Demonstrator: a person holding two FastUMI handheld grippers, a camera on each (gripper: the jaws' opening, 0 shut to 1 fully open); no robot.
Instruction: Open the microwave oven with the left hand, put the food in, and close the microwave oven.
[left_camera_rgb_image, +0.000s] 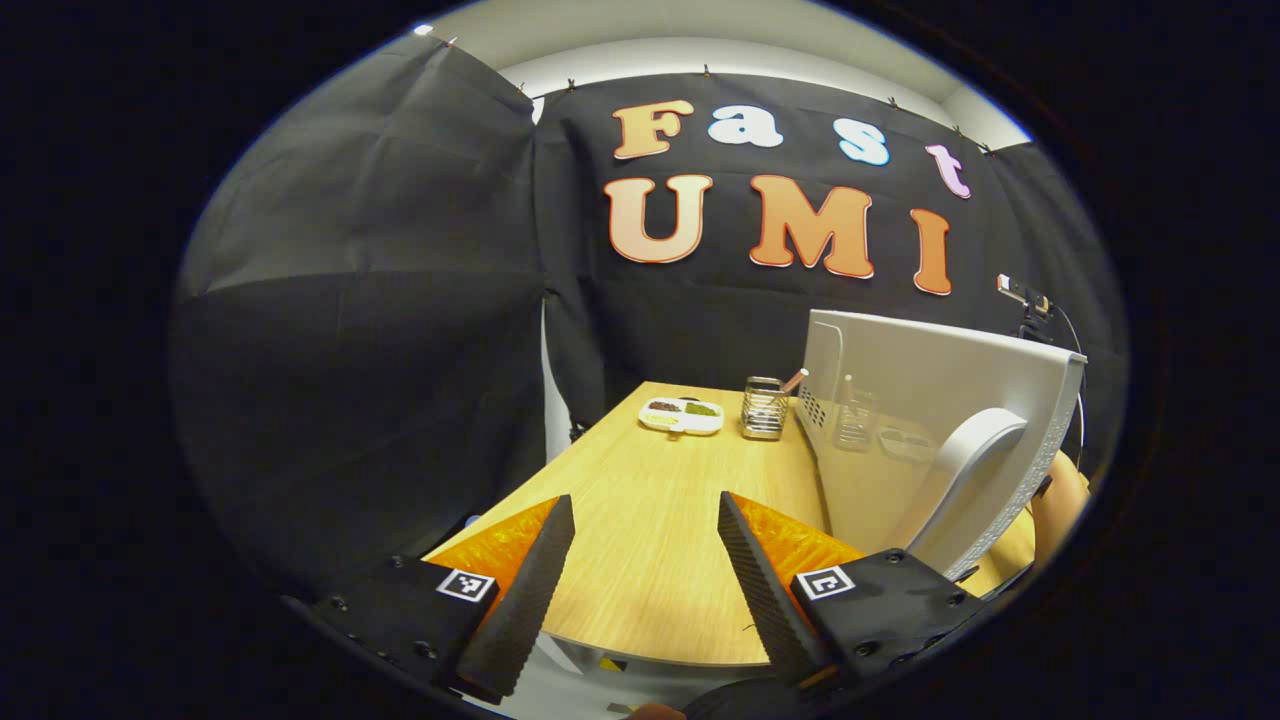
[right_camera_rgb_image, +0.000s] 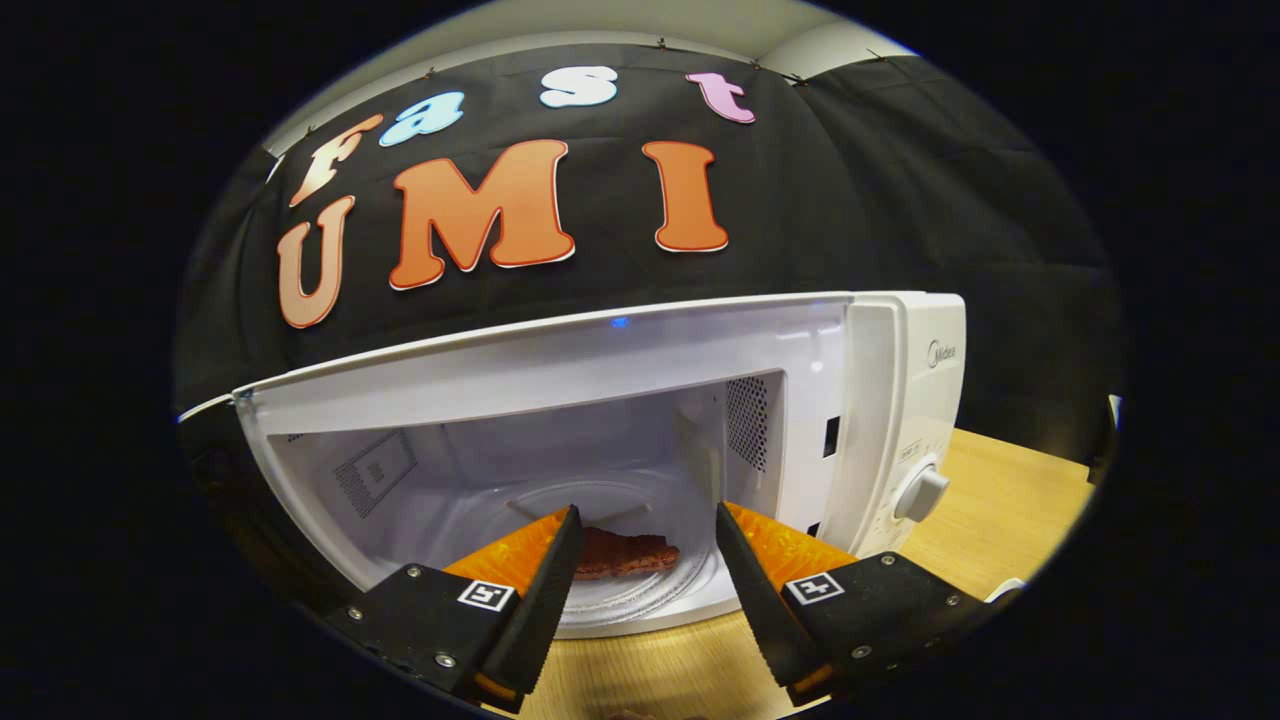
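In the right gripper view the microwave oven (right_camera_rgb_image: 600, 400) stands open on the counter (right_camera_rgb_image: 1000, 520), and the brown piece of food (right_camera_rgb_image: 625, 553) lies on its glass turntable (right_camera_rgb_image: 640, 590). The right tongs (right_camera_rgb_image: 645, 530) gape wide, empty, before the cavity. The left tongs (left_camera_rgb_image: 645, 520) are also spread, holding nothing, beside the swung-out door (left_camera_rgb_image: 930, 420).

Left gripper (left_camera_rgb_image: 646, 520) level, fingers parted wide, nothing between, pointing 12 o'clock. Right gripper (right_camera_rgb_image: 644, 530) level, fingers spread equally wide, empty, aimed 12 o'clock. Bare forearm (left_camera_rgb_image: 1058, 500) at 3 o'clock in left gripper view.
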